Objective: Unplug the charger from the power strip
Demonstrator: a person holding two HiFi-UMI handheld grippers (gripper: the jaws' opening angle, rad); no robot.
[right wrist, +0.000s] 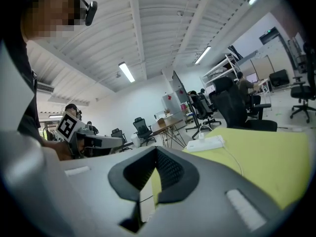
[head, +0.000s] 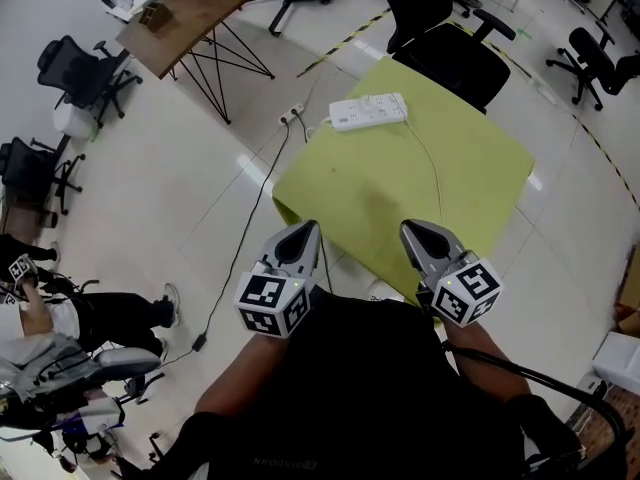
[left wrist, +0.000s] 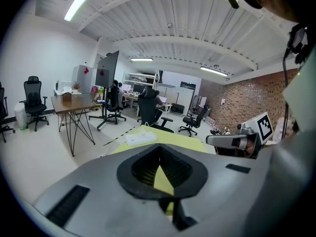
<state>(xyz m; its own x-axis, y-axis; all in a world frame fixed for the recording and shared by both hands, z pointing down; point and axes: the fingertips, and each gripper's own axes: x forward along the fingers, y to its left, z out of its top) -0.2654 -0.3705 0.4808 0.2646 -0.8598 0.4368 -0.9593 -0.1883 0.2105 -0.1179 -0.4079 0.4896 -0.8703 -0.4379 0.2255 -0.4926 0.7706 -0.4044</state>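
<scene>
A white power strip [head: 368, 111] lies at the far end of a yellow-green table [head: 470, 158]. It also shows in the left gripper view as power strip [left wrist: 140, 138] and in the right gripper view as power strip [right wrist: 205, 143]. A small white charger [right wrist: 201, 136] stands on it, and its thin white cable [head: 432, 173] runs down the tabletop toward me. My left gripper [head: 308, 226] and right gripper [head: 410, 228] hover side by side at the table's near edge, well short of the strip. Both are shut and hold nothing.
A black office chair [head: 445, 53] stands behind the table. At the back left is a wooden table on wire legs [head: 185, 23], with more chairs [head: 85, 73] nearby. A dark cable [head: 240, 238] crosses the floor from a floor socket [head: 291, 118]. A person [head: 60, 318] sits at the left.
</scene>
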